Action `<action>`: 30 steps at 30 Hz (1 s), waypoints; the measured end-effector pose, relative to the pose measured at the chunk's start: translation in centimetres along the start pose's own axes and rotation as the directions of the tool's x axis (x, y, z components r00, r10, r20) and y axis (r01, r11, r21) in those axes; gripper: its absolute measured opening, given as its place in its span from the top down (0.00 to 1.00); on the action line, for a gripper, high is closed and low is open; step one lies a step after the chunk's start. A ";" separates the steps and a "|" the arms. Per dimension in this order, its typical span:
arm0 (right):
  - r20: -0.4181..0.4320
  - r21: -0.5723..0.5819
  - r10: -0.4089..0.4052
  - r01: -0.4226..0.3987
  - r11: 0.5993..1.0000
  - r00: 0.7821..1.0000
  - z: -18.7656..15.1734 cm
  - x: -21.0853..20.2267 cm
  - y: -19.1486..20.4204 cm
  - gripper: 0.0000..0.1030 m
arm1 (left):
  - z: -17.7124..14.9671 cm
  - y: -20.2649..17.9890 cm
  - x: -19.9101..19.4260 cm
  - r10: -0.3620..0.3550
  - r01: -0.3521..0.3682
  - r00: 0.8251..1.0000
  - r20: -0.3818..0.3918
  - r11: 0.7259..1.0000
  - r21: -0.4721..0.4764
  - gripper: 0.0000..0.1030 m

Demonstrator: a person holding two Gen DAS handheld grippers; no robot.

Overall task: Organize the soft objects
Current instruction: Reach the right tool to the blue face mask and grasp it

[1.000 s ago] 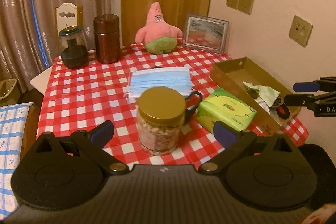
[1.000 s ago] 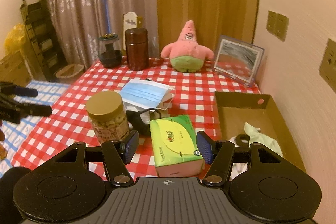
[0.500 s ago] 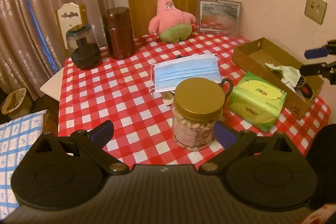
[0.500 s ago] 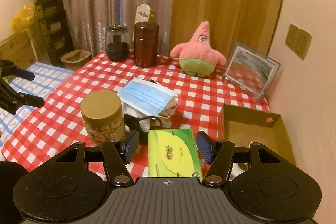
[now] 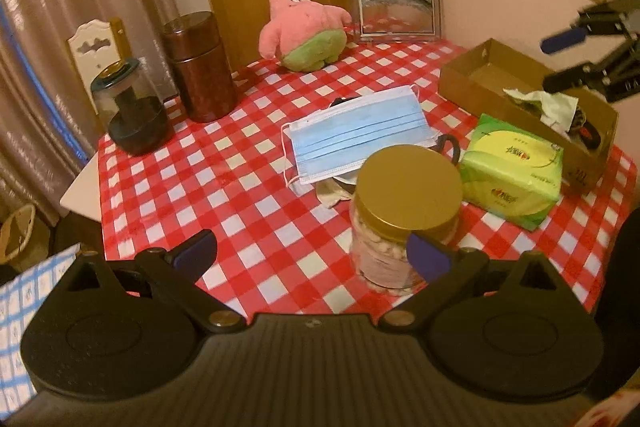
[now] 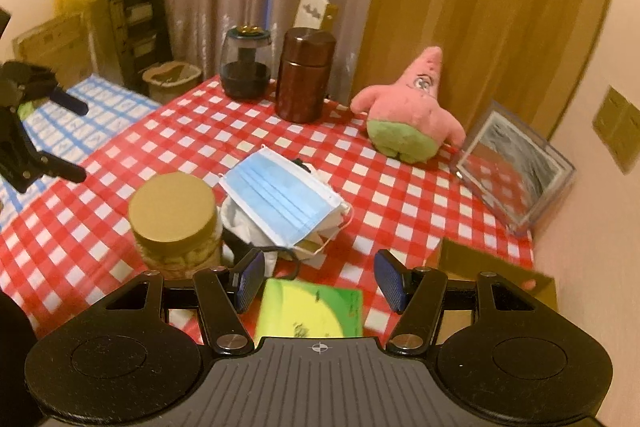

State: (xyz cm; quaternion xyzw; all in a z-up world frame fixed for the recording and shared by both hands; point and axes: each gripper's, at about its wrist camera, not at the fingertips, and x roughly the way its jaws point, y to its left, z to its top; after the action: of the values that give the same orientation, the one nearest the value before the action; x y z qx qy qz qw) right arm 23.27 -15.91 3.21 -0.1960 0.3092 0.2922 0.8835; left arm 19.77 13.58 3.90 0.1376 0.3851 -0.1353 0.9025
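- At the tablecloth's (image 5: 248,187) right edge, in the left wrist view, a cardboard box (image 5: 480,83) holds a crumpled pale cloth (image 5: 548,103); the green tissue pack (image 5: 512,167) beside it bears unreadable red print. The left gripper (image 5: 312,251) gapes wide, empty, near the gold-lidded jar (image 5: 404,211) of pale pieces.
- By the near edge, in the right wrist view, the right gripper (image 6: 320,277) stands half-open above the tissue pack (image 6: 312,311), not touching. The blue mask (image 6: 280,199) lies mid-cloth, the pink plush (image 6: 408,115) at the far edge.

A table under a red-and-white checked cloth (image 5: 248,187) carries a gold-lidded jar (image 5: 404,219) just ahead of the left claw (image 5: 312,255), a green tissue pack (image 5: 512,171) to its right, a blue mask (image 5: 360,135) beyond, and a pink plush (image 5: 304,23) farthest off.
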 end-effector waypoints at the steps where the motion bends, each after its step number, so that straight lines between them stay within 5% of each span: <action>1: -0.004 -0.022 0.007 -0.007 1.000 1.000 0.3 0.5 -0.1 0.41 | 0.1 0.2 0.3 -0.008 0.008 1.000 0.005 1.000 0.010 0.03; 14: -0.098 -0.288 0.122 -0.145 0.947 0.988 1.8 8.6 -0.8 0.41 | 2.5 3.4 5.2 -0.034 0.034 0.999 -0.003 0.986 0.161 0.03; 22: -0.130 -0.365 0.152 -0.189 0.911 0.980 3.3 12.7 -0.7 0.40 | 3.4 4.1 8.2 -0.052 0.054 0.999 -0.016 0.979 0.196 0.03; 25: -0.138 -0.373 0.157 -0.198 0.906 0.978 3.9 14.2 -0.7 0.31 | 3.6 4.3 9.2 -0.058 0.060 0.998 -0.014 0.980 0.188 0.03; 30: -0.173 -0.375 0.176 -0.230 0.898 0.969 4.5 17.1 -1.0 0.29 | 3.8 4.4 10.6 -0.074 0.073 0.997 -0.004 0.983 0.168 0.03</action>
State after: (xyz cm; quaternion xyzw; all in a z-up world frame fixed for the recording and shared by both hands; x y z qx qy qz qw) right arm 36.75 -7.55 -4.58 -0.3547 0.3223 0.4247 0.7681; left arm 30.88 14.82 -0.65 0.1986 0.3762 -0.2007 0.8825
